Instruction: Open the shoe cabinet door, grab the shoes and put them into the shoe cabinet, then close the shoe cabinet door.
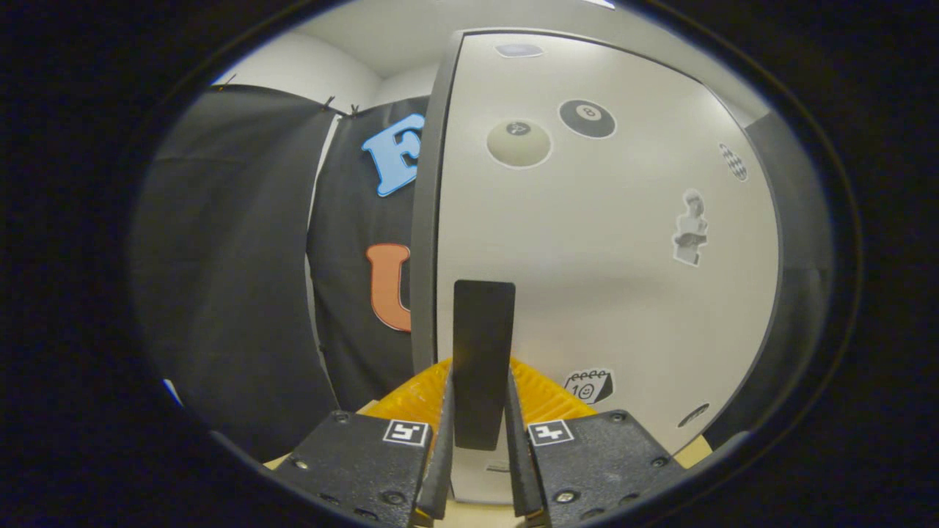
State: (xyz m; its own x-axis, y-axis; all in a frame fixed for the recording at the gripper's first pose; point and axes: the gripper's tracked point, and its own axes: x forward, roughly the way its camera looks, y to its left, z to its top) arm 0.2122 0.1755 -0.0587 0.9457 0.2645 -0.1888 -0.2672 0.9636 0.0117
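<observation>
The gripper [480, 433] has its two fingers closed tight on the dark upright handle [483, 352] of the shoe cabinet door [601, 249], one pressing each side. The pale door stands straight ahead, edge-on at its left, dotted with stickers [587, 118]. Black booth cloth [235, 257] hangs left. The cabinet's inside and the shoes are hidden.
</observation>
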